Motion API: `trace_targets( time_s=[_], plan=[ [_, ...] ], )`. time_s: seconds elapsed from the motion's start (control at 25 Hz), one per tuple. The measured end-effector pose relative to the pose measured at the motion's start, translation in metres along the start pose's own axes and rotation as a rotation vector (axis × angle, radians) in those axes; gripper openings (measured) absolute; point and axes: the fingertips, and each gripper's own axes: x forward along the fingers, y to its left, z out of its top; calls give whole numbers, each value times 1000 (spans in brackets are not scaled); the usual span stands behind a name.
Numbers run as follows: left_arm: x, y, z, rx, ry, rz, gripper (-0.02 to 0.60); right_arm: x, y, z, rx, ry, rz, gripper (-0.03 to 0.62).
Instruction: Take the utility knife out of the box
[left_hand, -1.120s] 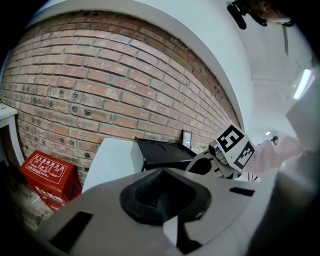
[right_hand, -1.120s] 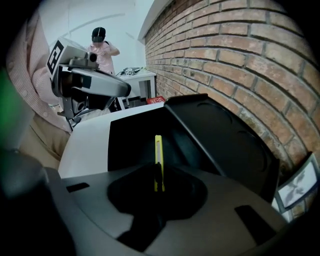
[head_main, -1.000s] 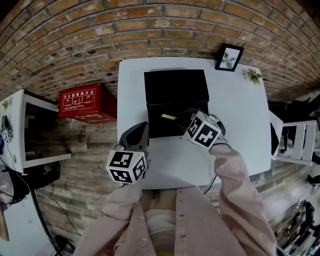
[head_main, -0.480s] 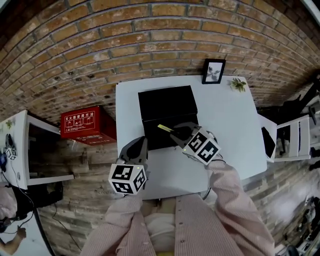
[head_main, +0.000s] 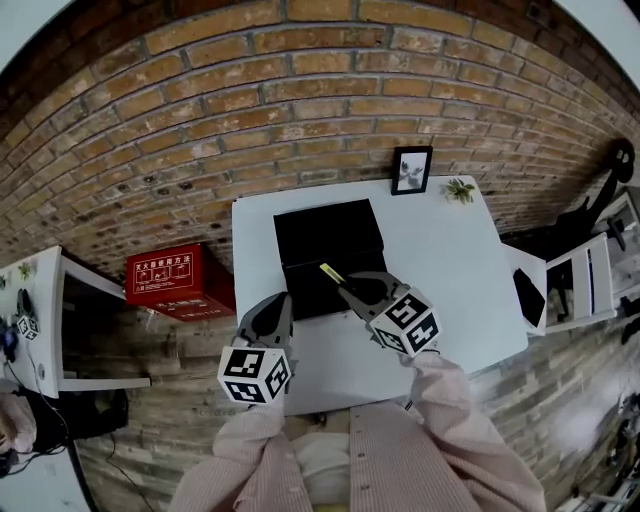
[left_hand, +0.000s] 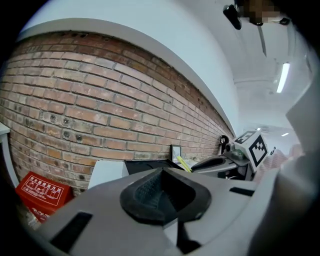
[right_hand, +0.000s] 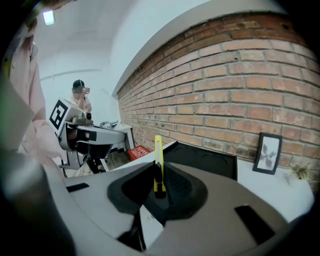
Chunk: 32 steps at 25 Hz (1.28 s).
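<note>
An open black box (head_main: 328, 245) stands on the white table (head_main: 450, 260). My right gripper (head_main: 345, 284) is shut on a yellow utility knife (head_main: 331, 272) and holds it in the air over the box's near edge. In the right gripper view the knife (right_hand: 158, 155) stands upright between the pads, with the box (right_hand: 202, 157) beyond it. My left gripper (head_main: 279, 301) hovers at the table's near left, beside the box, shut with nothing in it. The left gripper view shows the right gripper (left_hand: 200, 165) carrying the knife (left_hand: 183, 163).
A picture frame (head_main: 411, 169) and a small plant (head_main: 460, 189) stand at the table's far edge against the brick wall. A red box (head_main: 178, 280) sits on the floor at the left. A white shelf (head_main: 50, 320) is further left, a white chair (head_main: 575, 285) at the right.
My right gripper has risen and rolled with the knife, lifting it clear of the box. My left gripper has risen a little. The head view has tilted up toward the wall.
</note>
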Motion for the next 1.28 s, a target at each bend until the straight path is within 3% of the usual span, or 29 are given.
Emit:
trace_targets(
  time_s=[0.56,1.28],
  plan=[
    [-23,-17,29,56,-85,-29,-8,-49,3,33,180,-308,-110,63],
    [-63,-16,86,136,-217,-9,-8,-129,-2,70,202,-562,-276,63]
  ],
)
